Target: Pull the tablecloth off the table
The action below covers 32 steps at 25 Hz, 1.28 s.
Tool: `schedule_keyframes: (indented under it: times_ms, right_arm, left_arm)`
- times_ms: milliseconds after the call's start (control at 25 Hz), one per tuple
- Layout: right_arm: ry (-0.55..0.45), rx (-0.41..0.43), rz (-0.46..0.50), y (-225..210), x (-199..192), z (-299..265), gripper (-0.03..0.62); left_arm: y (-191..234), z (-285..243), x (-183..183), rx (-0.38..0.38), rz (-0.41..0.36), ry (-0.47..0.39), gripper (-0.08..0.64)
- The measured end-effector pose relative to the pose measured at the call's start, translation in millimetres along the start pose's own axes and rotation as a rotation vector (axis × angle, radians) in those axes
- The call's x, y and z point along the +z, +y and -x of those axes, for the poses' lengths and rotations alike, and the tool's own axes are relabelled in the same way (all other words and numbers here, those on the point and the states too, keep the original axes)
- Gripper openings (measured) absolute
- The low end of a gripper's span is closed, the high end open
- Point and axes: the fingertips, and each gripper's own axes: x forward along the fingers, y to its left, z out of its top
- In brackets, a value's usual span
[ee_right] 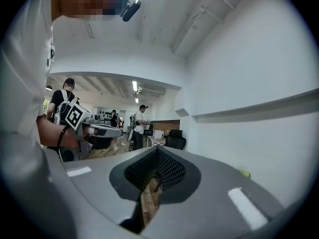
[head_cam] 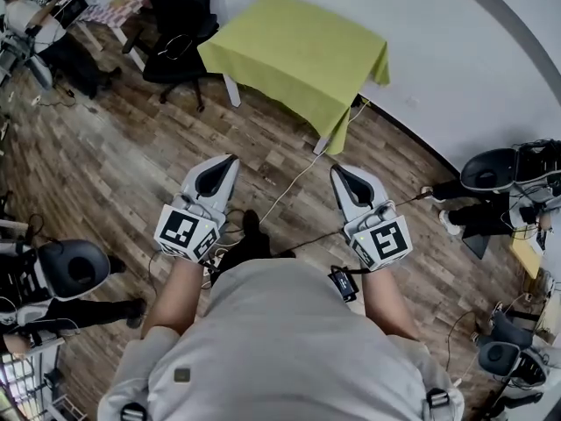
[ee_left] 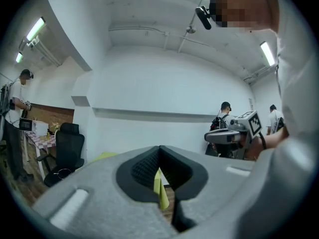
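1. Left tongs: clenched, nothing between them, held level in front of you.
2. Right tongs: likewise clenched and empty, alongside the left pair.
3. Tablecloth: yellow-green, spread flat over the worktop with its edges hanging. It lies ahead of both tongs and well apart from them, with bare wood floor between.
4. Done: nothing, as far as can be judged; the cloth is untouched.
5. Left: you have to close in, open the tongs, take a hanging edge and draw the cloth clear.
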Motion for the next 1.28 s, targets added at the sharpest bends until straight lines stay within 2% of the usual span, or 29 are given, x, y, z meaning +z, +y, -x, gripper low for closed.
schedule_keyframes:
  times_ms: [360,640,760,1280]
  right_arm:
    - [0.038,-0.025,-0.006,-24,-15,-96,0.011]
    - [0.097,-0.096,-0.032,-51,-13,-171,0.011]
    - [0.111,-0.125,-0.024,-59,-12,-189,0.011]
    - [0.133,-0.122,-0.026,-100,-27,-254,0.011]
  left_arm:
    - [94,-37,-17,-0.01,0.026,0.009,0.003]
    - [176,-73,-14,-0.078,0.062,0.035,0.003]
    - [199,-85,-11,-0.109,0.052,0.039,0.003]
    - [257,-124,-18,-0.086,0.063,0.048,0.003]
